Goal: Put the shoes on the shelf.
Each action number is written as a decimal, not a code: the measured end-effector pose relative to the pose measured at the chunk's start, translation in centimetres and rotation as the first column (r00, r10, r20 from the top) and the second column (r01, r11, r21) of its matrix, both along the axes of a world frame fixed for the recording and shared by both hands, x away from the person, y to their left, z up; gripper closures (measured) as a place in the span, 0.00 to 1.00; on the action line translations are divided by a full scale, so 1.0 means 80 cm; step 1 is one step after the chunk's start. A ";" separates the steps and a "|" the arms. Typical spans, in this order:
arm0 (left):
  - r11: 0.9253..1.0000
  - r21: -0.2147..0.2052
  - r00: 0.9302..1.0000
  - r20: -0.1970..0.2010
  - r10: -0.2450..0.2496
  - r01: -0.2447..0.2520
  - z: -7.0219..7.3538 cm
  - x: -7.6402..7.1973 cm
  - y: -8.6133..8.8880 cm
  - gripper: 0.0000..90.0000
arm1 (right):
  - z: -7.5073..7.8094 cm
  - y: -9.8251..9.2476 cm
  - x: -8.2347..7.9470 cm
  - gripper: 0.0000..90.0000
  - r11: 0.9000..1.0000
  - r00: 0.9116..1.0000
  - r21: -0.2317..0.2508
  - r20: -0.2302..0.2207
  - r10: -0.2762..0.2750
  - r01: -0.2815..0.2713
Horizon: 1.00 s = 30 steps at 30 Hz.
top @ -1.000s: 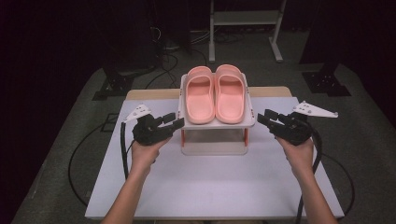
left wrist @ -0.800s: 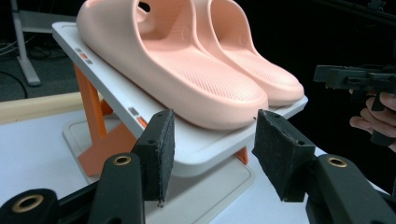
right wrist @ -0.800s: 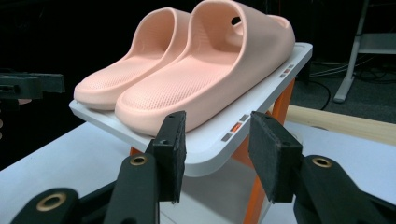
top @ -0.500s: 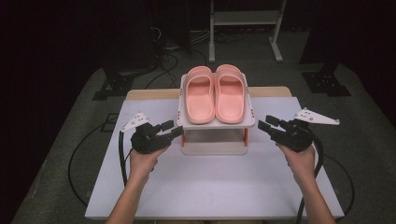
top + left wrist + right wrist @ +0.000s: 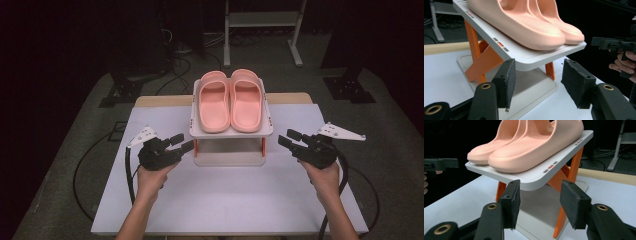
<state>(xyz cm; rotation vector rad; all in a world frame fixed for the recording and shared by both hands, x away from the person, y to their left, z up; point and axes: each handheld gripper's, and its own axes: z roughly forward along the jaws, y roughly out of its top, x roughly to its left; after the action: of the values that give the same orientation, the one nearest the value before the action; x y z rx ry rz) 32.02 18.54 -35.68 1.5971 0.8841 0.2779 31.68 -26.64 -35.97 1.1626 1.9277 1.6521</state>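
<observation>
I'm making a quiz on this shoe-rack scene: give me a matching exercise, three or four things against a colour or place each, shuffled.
Things:
1. slippers
2. rack legs
3. left gripper
4. right gripper

Descriptions:
A. orange, crossed under the top shelf
B. pink, side by side on the top shelf
C. open, beside the rack's right edge
D. open, at the rack's left edge

Pairs: 1-B, 2-A, 3-D, 4-C

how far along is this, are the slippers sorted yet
Done: both pink slippers sit side by side on the top shelf of the small rack. In hand: nothing; the left gripper and right gripper flank the rack, jaws apart and empty. Left: apparently little.
</observation>
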 end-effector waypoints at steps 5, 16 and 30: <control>1.000 0.000 1.000 0.000 0.001 -0.001 -0.004 -0.002 0.004 0.49 | -0.005 -0.003 -0.002 0.54 1.000 1.000 -0.002 0.003 0.001 -0.001; 1.000 -0.003 1.000 -0.007 0.003 -0.003 -0.014 -0.004 0.009 0.47 | -0.018 -0.012 -0.008 0.51 1.000 1.000 -0.002 -0.008 -0.004 0.004; 1.000 -0.003 1.000 -0.014 -0.019 0.018 -0.025 -0.008 0.011 0.44 | -0.031 -0.017 -0.016 0.43 1.000 1.000 0.002 -0.012 0.011 -0.011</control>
<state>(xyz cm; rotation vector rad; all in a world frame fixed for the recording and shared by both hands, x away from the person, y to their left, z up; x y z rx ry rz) 31.39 19.44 -37.65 1.6056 0.8796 0.2528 30.44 -28.01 -38.48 1.1673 1.9438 1.6563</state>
